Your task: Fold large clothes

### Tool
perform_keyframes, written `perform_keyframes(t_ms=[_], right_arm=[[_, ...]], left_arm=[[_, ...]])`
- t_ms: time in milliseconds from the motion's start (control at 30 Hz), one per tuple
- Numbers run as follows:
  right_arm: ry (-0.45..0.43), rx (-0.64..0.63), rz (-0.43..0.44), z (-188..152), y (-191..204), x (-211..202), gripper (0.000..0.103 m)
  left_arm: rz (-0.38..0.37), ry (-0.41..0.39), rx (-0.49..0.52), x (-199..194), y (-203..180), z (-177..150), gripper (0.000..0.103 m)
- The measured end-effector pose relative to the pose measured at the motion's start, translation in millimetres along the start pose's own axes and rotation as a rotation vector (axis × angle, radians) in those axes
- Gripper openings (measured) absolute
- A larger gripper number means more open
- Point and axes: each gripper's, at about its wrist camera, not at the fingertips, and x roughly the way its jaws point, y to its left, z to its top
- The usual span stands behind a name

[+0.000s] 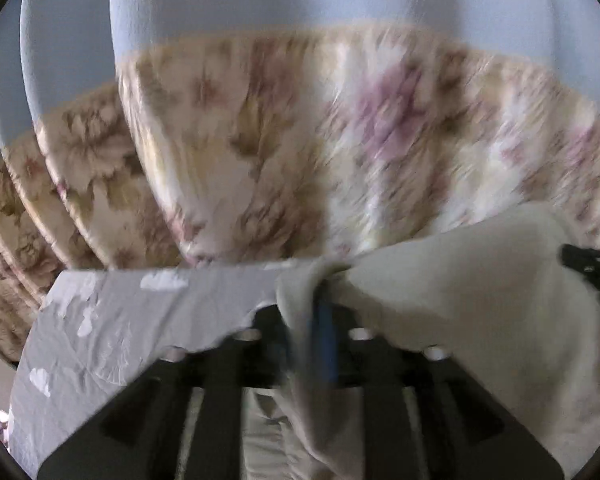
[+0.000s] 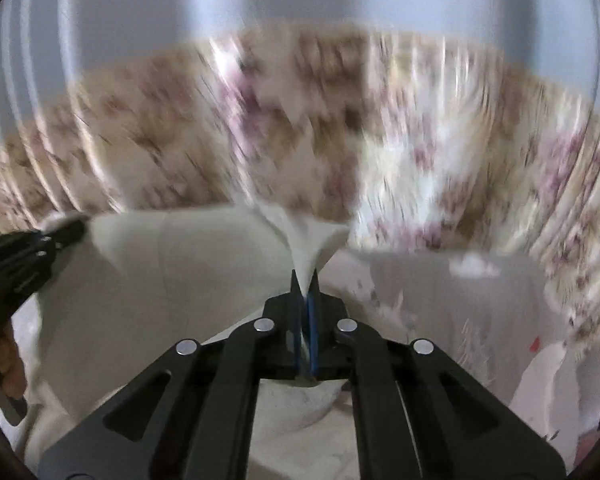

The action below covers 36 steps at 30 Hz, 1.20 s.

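A flowery curtain hangs behind a grey sheet, and a big cream cloth stretches in the air between the right gripper, pinching one bunched corner tight, and the left gripper, which holds another corner draped over its fingers.

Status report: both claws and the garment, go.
Right claw shut on cream garment. Left claw wrapped in same garment, grip unclear. Garment lifted over floral bedspread. Nothing blocking.
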Motion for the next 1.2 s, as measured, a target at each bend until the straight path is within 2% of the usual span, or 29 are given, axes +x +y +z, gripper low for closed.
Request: perform_keyframes(t_ms=[33,67,133,267,333,367,433,500,567,667,733,867,900,933,967,1000,1033,1133,1200], right_arm=[[0.023,0.003,-0.021,-6,-3,11,0.007],[0.04,0.013,-0.029,-11,-6,18,0.01],[0.056,0.046,-0.01,-20,-14,22,0.024],[0.011,0.061,0.001,-22,-21,-8,0.05],[-0.052,0.077,0.024,-19,-21,-37,0.069],[-0.074,0.082,0.042,-16,-20,-49,0.072],[-0.095,0.102,0.082,-14,-15,-74,0.08],[-0.068,0.095,0.122,-15,-6,-85,0.081],[-0.043,0.088,0.138,-19,3,-89,0.081],[-0.004,0.032,0.11,-25,21,-82,0.081],[0.051,0.043,0.107,-30,28,-63,0.081],[0.09,0.066,0.112,-37,37,-35,0.08],[0.107,0.047,0.116,-40,41,-24,0.061],[0.137,0.011,0.105,-43,46,-14,0.024],[0.152,-0.028,0.084,-47,51,-7,0.02],[0.138,-0.038,0.084,-49,52,-8,0.017],[0.124,-0.046,0.094,-49,53,-11,0.015],[-0.022,-0.059,0.161,-41,54,-43,0.014],[-0.148,-0.093,0.153,-36,58,-68,0.014]], left_arm=[[0.032,0.019,-0.018,11,3,-8,0.064],[0.027,0.042,-0.05,22,11,-16,0.069],[-0.016,0.075,-0.113,27,24,-26,0.077],[-0.099,0.098,-0.158,3,39,-32,0.08],[-0.122,0.063,-0.157,-18,39,-28,0.086],[-0.132,0.041,-0.155,-30,39,-26,0.088],[-0.165,0.049,-0.157,-46,36,-19,0.089],[-0.189,0.054,-0.149,-56,30,-17,0.089],[-0.185,0.054,-0.132,-64,23,-20,0.089],[-0.147,0.066,-0.099,-61,12,-25,0.089],[-0.148,0.101,-0.103,-50,7,-30,0.089],[-0.128,0.154,-0.105,-22,-1,-36,0.089],[-0.141,0.179,-0.109,-12,-2,-40,0.087],[-0.157,0.205,-0.114,-6,-3,-42,0.077],[-0.195,0.257,-0.131,5,-3,-48,0.044],[-0.201,0.27,-0.133,8,-2,-50,0.036],[-0.201,0.247,-0.131,5,-1,-50,0.023],[-0.223,0.117,-0.191,-22,14,-34,0.017],[-0.208,-0.024,-0.193,-53,20,-18,0.017]])
